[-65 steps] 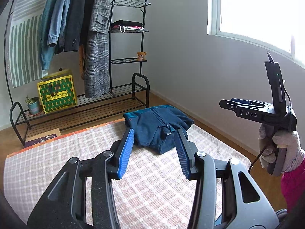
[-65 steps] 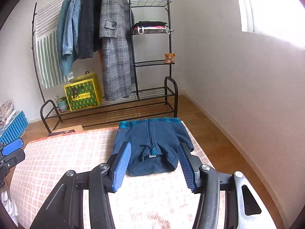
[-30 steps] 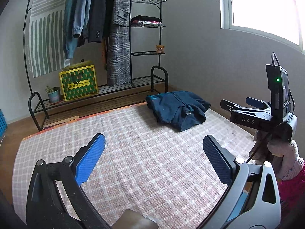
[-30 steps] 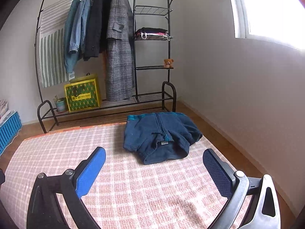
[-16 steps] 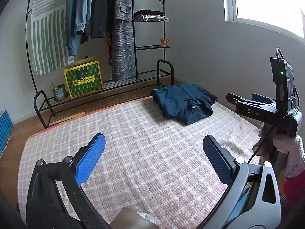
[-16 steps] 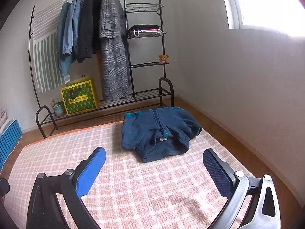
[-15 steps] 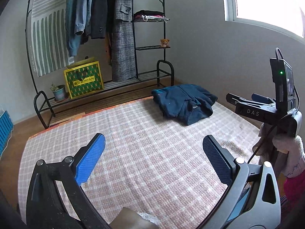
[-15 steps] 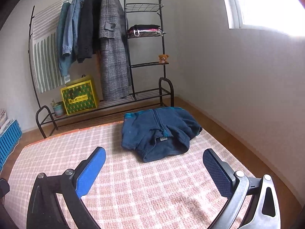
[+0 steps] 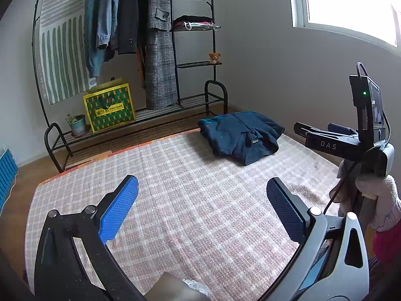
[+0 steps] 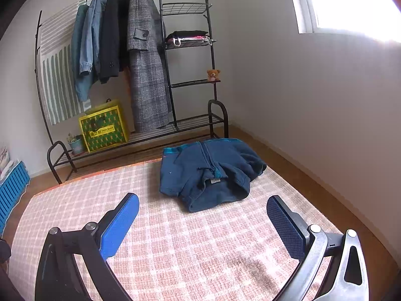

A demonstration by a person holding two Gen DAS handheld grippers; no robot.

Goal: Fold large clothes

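We see the dark blue jacket (image 10: 208, 173) lying folded, zipper up, at the far edge of the checked rug (image 10: 175, 238), both left gripper (image 9: 200, 208) and right gripper (image 10: 201, 222) now spread wide, narrower earlier.

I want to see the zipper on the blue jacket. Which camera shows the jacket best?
The right wrist view: the jacket lies near the middle, bigger, with its zipper and label facing the camera. In the left wrist view the jacket looks smaller, farther off, seen at an angle.

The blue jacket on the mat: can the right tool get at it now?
Probably yes: the right tool is open, and only bare checked mat lies between it and the folded blue jacket.
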